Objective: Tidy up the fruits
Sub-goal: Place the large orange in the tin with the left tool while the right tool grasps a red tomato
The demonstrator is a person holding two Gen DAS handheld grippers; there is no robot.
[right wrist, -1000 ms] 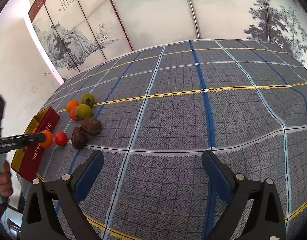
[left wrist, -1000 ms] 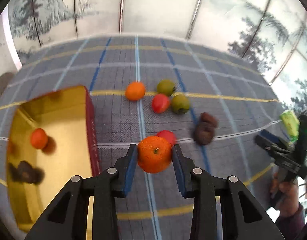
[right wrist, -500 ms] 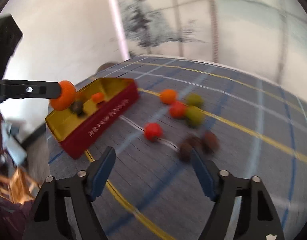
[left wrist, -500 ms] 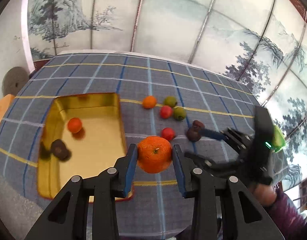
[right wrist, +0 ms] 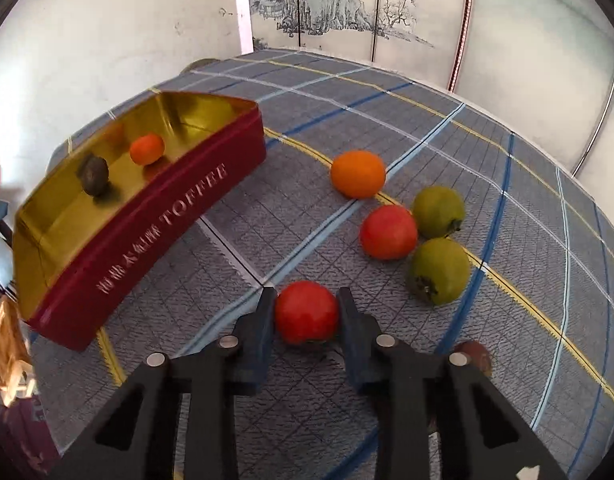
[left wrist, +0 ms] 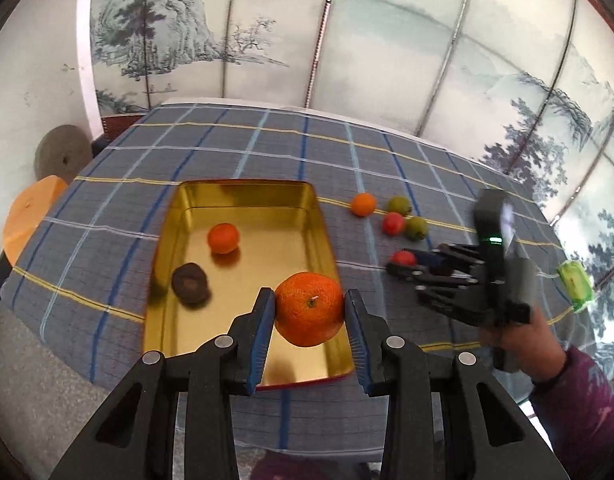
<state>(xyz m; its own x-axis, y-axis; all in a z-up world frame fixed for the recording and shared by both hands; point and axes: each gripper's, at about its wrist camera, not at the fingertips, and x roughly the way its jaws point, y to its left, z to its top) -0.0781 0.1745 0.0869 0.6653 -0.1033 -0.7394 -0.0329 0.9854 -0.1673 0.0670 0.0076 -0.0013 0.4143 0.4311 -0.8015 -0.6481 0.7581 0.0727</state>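
Observation:
My left gripper (left wrist: pixel 309 318) is shut on a large orange (left wrist: pixel 309 308) and holds it above the near right part of the gold tin (left wrist: pixel 243 190). Inside the tin lie a small orange (left wrist: pixel 223 238) and a dark brown fruit (left wrist: pixel 190 282). My right gripper (right wrist: pixel 306 310) is shut on a red fruit (right wrist: pixel 306 312) that rests on the checked cloth, right of the tin's red wall (right wrist: pixel 167 216). Beyond it lie an orange (right wrist: pixel 357 174), another red fruit (right wrist: pixel 388 232) and two green fruits (right wrist: pixel 438 211) (right wrist: pixel 439 271). A dark fruit (right wrist: pixel 473 354) peeks out behind my right finger.
A person's hand (left wrist: pixel 519 340) in a purple sleeve holds the right gripper. A green packet (left wrist: pixel 575 286) lies at the table's right edge. An orange stool (left wrist: pixel 31 216) stands off the left corner. Painted screens stand behind the table.
My left gripper has carried the large orange from over the cloth to over the tin. My right gripper swung left to the fruits and went from wide open to shut on the red fruit.

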